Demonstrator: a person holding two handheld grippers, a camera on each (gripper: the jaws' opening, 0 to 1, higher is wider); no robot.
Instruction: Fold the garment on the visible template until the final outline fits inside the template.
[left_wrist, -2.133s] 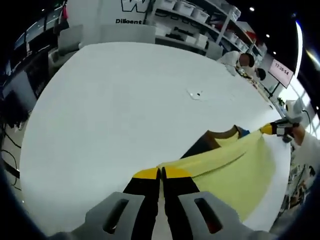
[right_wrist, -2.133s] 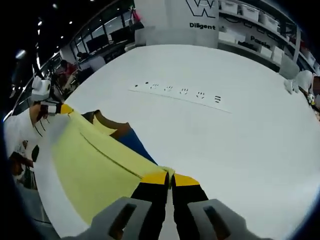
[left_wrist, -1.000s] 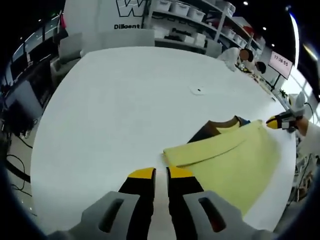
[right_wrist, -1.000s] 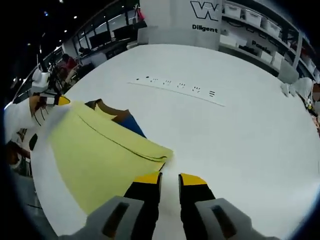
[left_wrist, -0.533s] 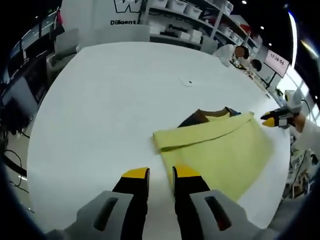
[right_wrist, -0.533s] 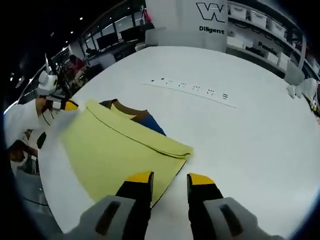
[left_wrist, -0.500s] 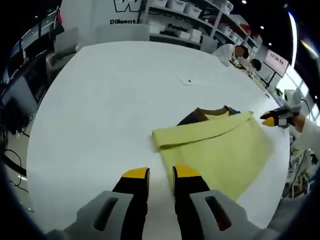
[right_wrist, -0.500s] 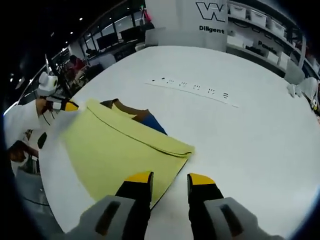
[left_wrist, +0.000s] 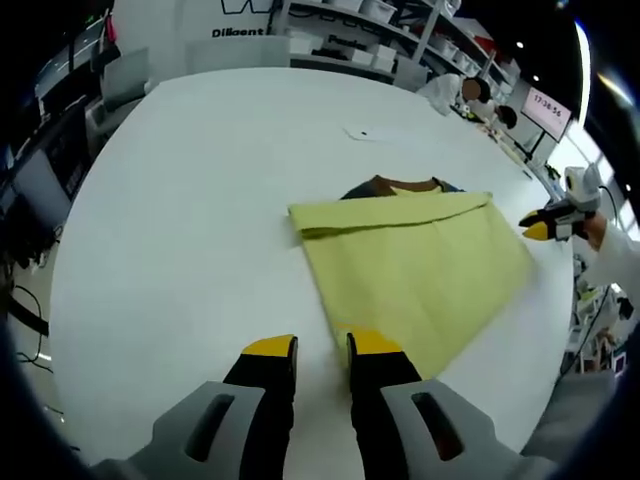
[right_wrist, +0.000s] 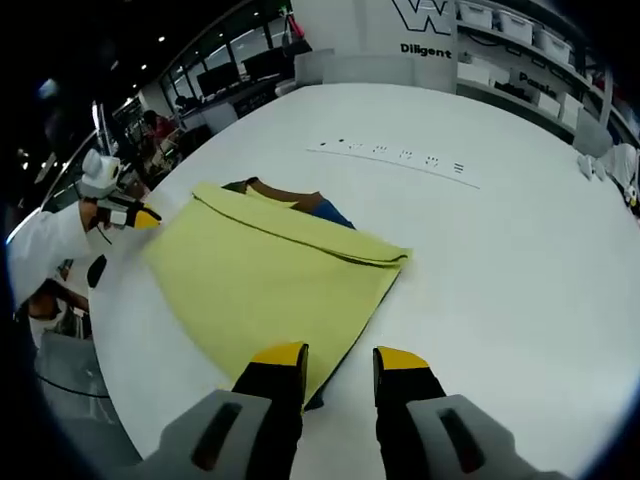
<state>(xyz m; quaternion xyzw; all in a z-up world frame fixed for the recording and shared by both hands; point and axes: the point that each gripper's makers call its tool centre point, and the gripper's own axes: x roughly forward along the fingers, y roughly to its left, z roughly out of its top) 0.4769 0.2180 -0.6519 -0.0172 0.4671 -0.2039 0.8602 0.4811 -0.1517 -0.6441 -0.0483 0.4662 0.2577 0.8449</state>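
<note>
- Right now your left gripper (left_wrist: 309, 347) hovers over the white tabletop (left_wrist: 180, 200), its jaws spread with a clear gap and nothing between them.
- Just beyond those jaws lies the yellow garment (left_wrist: 410, 250), flat on the tabletop, its near corner reaching close to the right jaw's yellow tip.
- At the far edge of the garment you can see a folded-over band running left to right, and behind it a brown collar (left_wrist: 385, 184) with a sliver of blue beside it.
- Far to the right in the left gripper view your right gripper (left_wrist: 540, 228) shows, held off the garment's right corner; whether it touches the cloth cannot be told.
- A small white scrap (left_wrist: 362, 132) lies on the tabletop well beyond the garment.
- In the right gripper view your right gripper (right_wrist: 340, 357) is low over the tabletop (right_wrist: 520, 260), jaws spread apart and holding nothing.
- The garment (right_wrist: 265, 275) lies to the left of and beyond these jaws; its near corner sits just by the left jaw's tip, with a dark under-layer peeking out there.
- The brown collar (right_wrist: 280, 190) and a blue patch (right_wrist: 328, 212) show past the fold at the far side.
- Your left gripper (right_wrist: 135, 217) shows at the left, near the garment's far-left corner.
- A thin white strip with dark marks (right_wrist: 400, 157) lies on the tabletop well beyond the garment.
</note>
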